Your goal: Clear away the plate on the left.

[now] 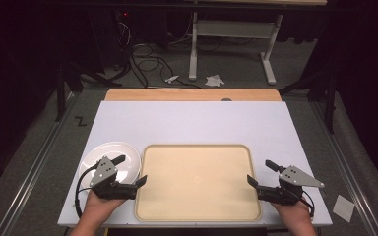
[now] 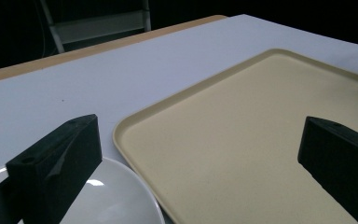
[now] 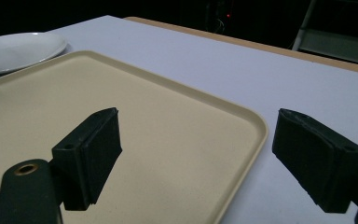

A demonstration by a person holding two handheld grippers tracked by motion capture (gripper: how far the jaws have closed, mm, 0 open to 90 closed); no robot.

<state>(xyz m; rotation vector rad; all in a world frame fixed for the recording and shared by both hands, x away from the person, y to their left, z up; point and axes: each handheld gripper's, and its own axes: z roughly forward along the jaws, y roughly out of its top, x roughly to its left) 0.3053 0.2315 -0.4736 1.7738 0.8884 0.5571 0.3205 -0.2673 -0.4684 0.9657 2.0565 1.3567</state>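
- Tray [image 1: 197, 182]: beige, matte, rectangular with rounded corners and a raised rim; lies at the near centre of the white table [image 1: 192, 123].
- Plate [image 1: 123, 150]: white, glossy, round; just beside the tray's left edge.
- Left gripper [image 1: 130, 169]: black jaws spread, straddling plate and tray rim.
- Right gripper [image 1: 262, 173]: jaws spread over the tray's right rim, holding nothing.

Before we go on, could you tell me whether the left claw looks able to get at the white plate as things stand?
Probably yes. The left claw stands open right over the white plate, one jaw above it and the other over the edge of the tray. Nothing lies between them, and the plate is bare.
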